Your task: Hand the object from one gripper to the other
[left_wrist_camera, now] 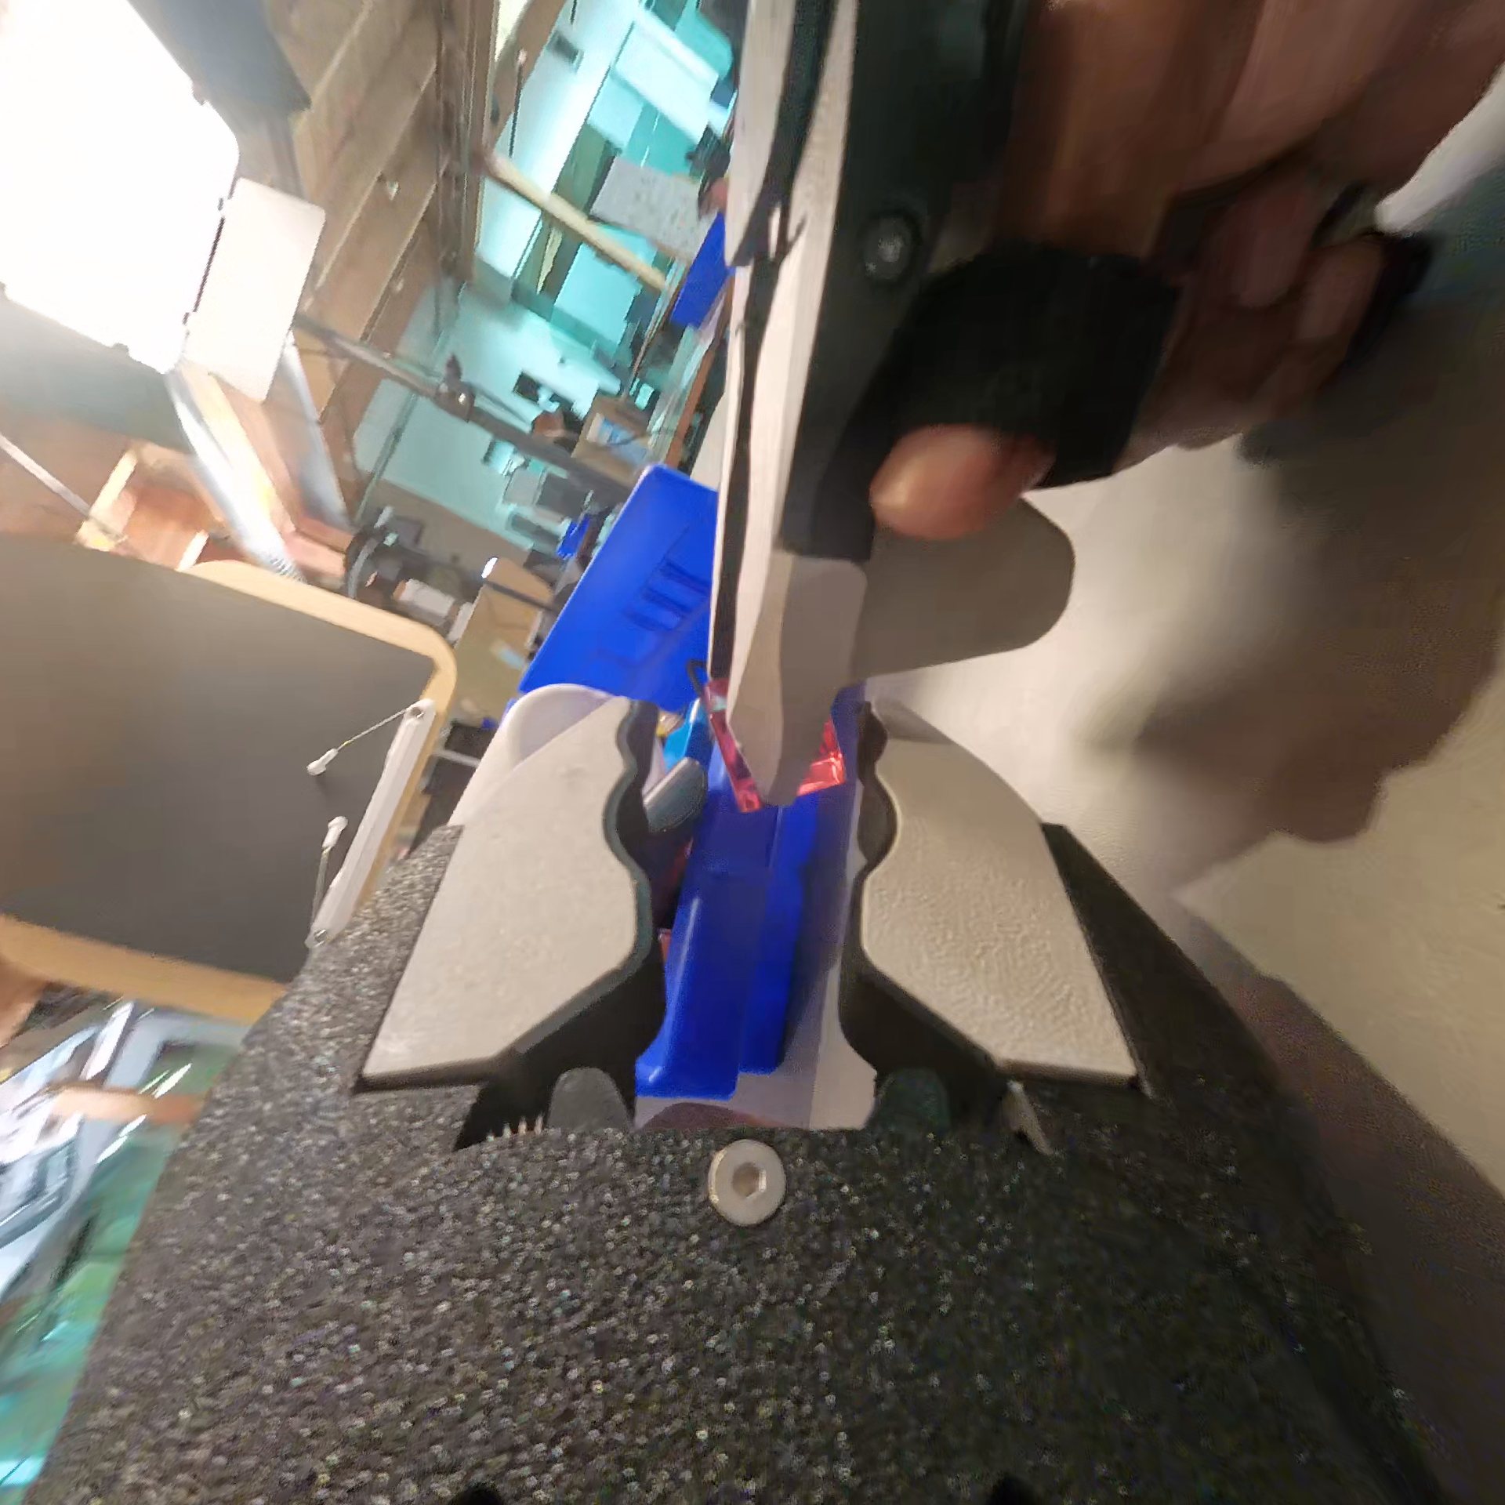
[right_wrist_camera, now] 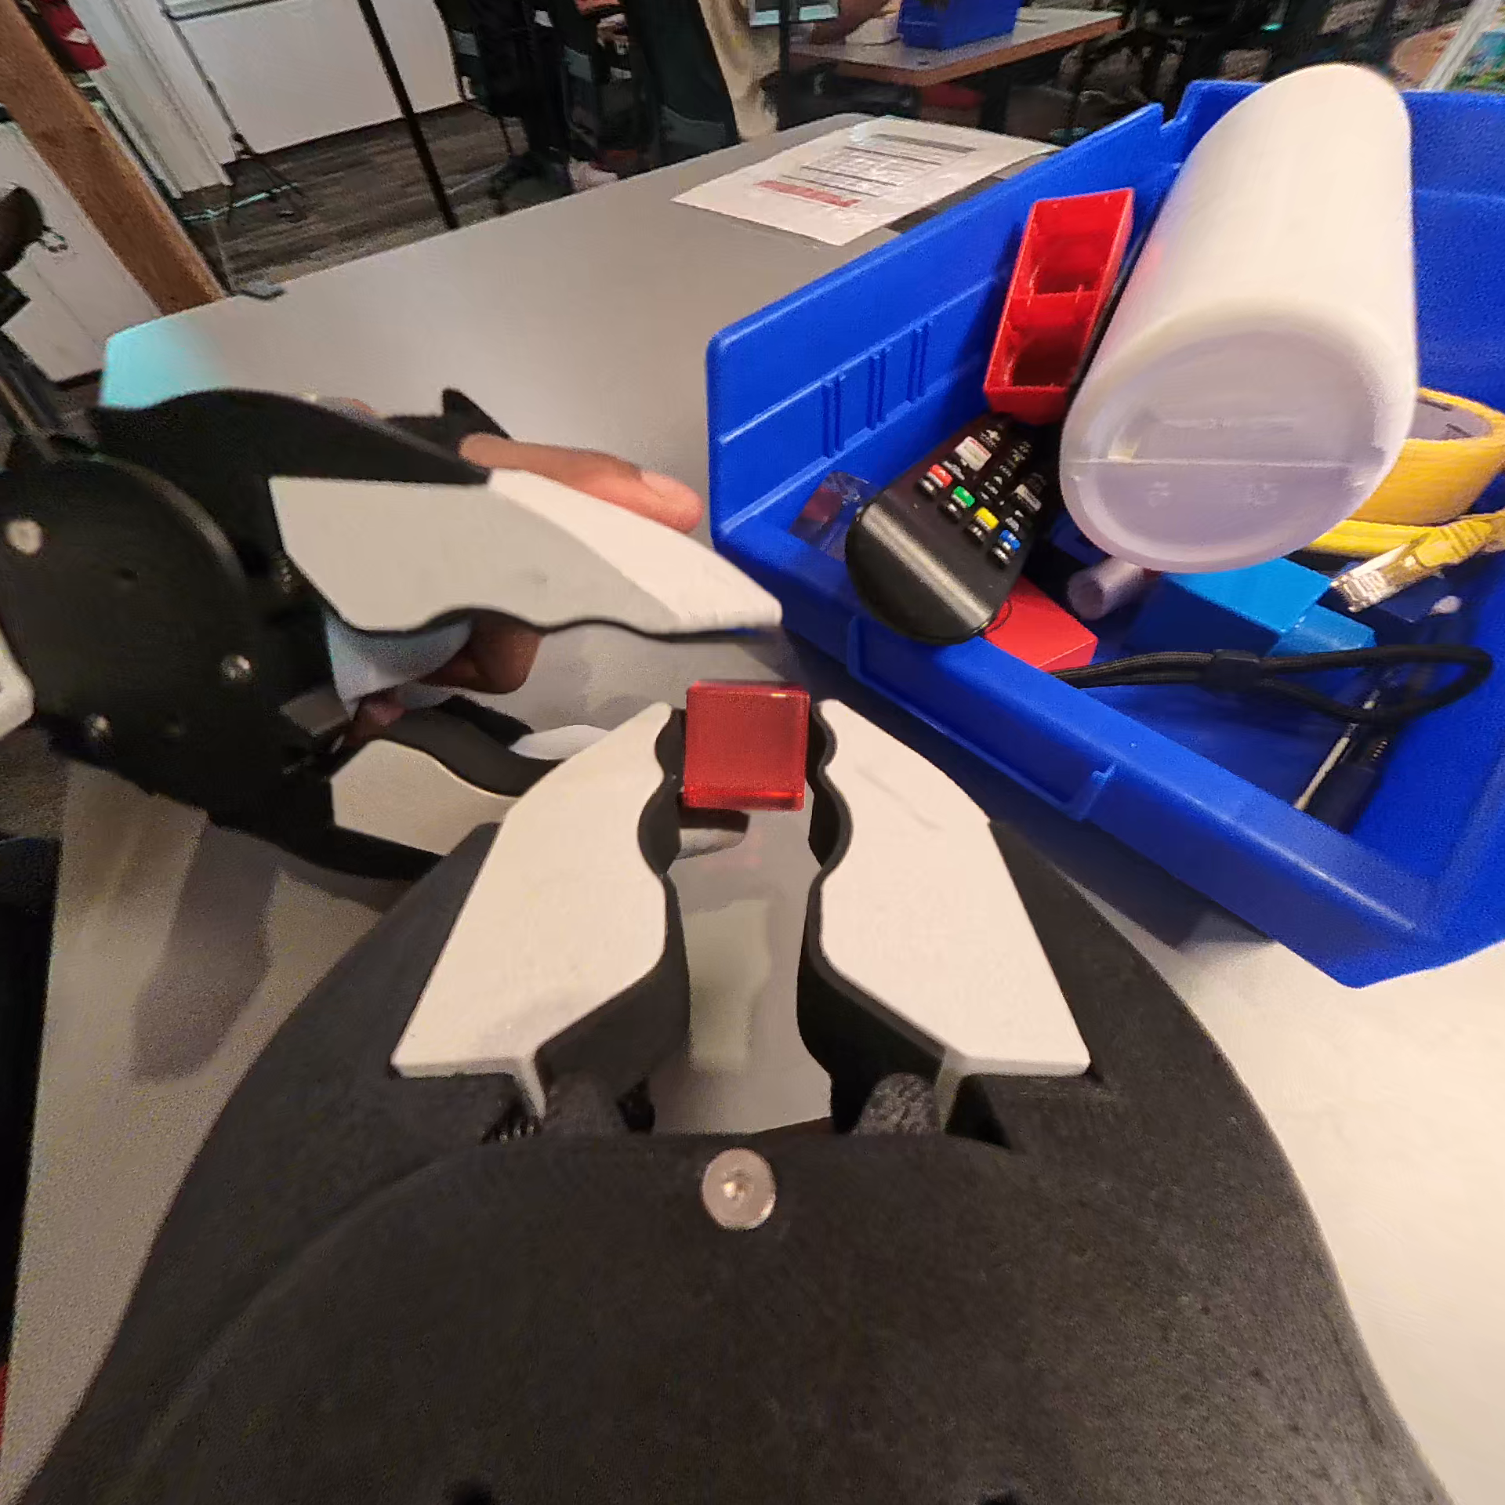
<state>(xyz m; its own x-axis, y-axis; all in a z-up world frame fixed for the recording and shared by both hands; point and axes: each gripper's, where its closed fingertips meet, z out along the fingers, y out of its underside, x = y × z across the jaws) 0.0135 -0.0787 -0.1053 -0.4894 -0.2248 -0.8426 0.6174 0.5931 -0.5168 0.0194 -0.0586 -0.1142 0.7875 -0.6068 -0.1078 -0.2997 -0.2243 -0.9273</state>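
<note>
A red translucent cube [right_wrist_camera: 745, 745] is pinched between the tips of my right gripper [right_wrist_camera: 743, 715], a little above the grey table [right_wrist_camera: 529, 309]. My left gripper [right_wrist_camera: 672, 680] comes in from the left with its jaws apart, its tips just short of the cube. In the left wrist view my left gripper [left_wrist_camera: 748, 717] is open. The right gripper [left_wrist_camera: 774, 774] comes down from above and holds the cube [left_wrist_camera: 824, 770] at the mouth of the left jaws. The right gripper's finger hides most of the cube there. I cannot tell whether the left fingers touch it.
A blue bin [right_wrist_camera: 896, 391] stands close on the right, holding a white cylinder [right_wrist_camera: 1246, 326], a black remote [right_wrist_camera: 953, 529], a red box [right_wrist_camera: 1059, 293], yellow tape [right_wrist_camera: 1458, 464] and cables. A paper sheet [right_wrist_camera: 863, 175] lies on the table's far side. A hand [left_wrist_camera: 1221, 204] holds the right gripper. The tips of both grippers are at nearly the same place.
</note>
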